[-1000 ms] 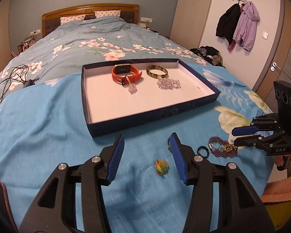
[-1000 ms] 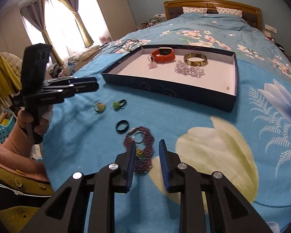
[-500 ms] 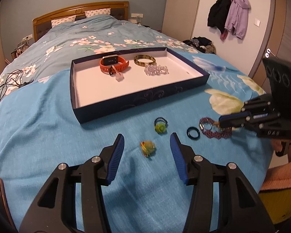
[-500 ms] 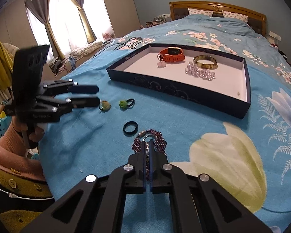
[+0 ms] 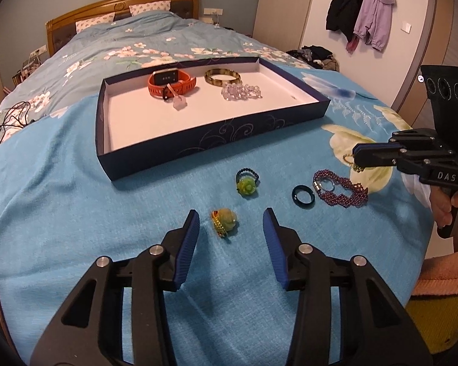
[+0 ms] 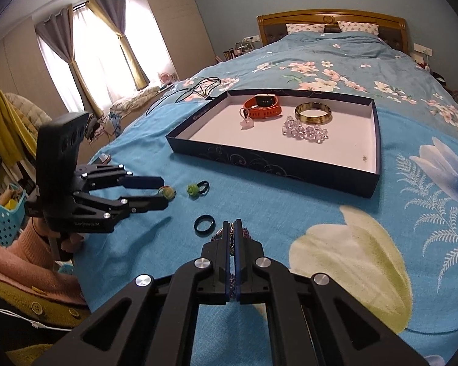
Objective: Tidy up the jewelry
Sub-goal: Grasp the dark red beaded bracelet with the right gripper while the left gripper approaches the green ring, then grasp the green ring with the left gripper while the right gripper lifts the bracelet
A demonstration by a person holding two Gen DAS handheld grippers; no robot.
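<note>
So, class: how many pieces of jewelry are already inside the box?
4. Orange watch with a pale charm in front of it at the far left, amber bangle at the back, clear bead bracelet before it.

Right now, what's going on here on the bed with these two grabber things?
A person is sorting jewelry into a tray on the bed. The right hand-held gripper is shut on the purple bead bracelet. The left hand-held gripper is open, its jaws just narrowing around a gold-and-green ring without touching it. A green ring and a black ring lie loose on the blanket. The tray already holds an orange watch, a bangle and a clear bead bracelet.
</note>
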